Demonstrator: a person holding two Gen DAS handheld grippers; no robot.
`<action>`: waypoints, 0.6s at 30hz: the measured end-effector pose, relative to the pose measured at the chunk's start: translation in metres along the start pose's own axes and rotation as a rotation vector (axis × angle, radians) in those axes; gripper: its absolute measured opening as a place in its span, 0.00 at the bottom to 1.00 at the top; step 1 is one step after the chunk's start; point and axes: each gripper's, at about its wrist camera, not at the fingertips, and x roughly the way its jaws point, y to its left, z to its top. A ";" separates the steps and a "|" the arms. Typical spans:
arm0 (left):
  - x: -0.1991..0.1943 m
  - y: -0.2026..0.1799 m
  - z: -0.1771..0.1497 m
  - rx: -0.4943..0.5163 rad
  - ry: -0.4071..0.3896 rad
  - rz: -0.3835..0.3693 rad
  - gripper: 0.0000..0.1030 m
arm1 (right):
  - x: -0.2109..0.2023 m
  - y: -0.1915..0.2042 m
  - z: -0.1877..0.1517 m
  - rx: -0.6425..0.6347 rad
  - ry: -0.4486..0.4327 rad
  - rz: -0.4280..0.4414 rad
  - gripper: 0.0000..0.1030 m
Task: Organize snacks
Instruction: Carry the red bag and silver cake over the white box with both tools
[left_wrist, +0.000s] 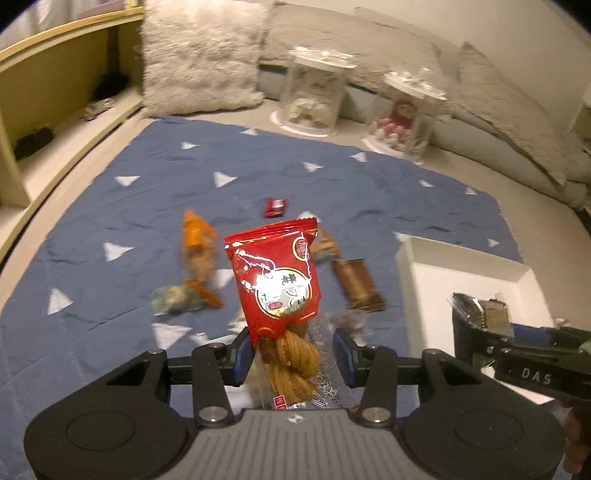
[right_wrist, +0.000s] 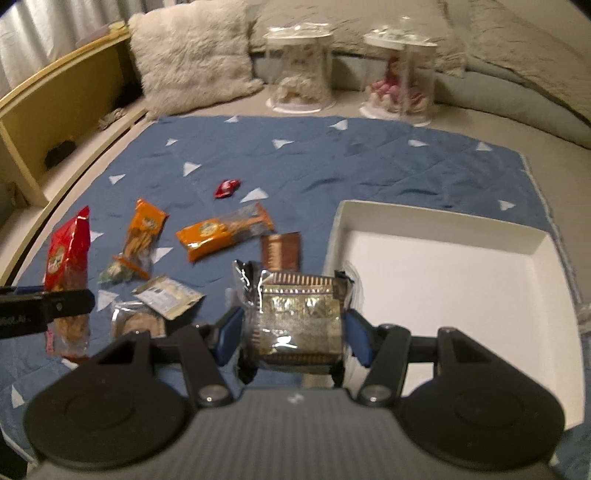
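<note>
Twist packet (left_wrist: 280, 295) between left tongs (left_wrist: 290, 354), seemingly gripped

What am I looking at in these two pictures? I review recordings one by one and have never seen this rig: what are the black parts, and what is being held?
No robot here: a person holds a two-finger tool in each hand, each carrying a wide-angle camera that looks along its fingers. The black shapes at the bottom are those tools.

The left camera shows the left gripper closed on a red twisted-pastry packet. The right camera shows the right gripper closed on a dark foil snack pack, near the edge of a white box.

Below lies a blue cloth with white triangles. On it are two orange packets, a brown bar and a small red candy. Two clear jars stand behind.
</note>
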 end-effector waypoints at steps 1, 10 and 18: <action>0.001 -0.007 0.001 0.006 0.000 -0.013 0.46 | -0.002 -0.007 -0.002 0.006 -0.001 -0.009 0.63; 0.027 -0.078 0.003 0.088 0.034 -0.112 0.46 | -0.014 -0.065 -0.016 0.069 0.003 -0.063 0.63; 0.060 -0.134 -0.003 0.131 0.118 -0.185 0.46 | -0.020 -0.110 -0.031 0.120 0.024 -0.102 0.63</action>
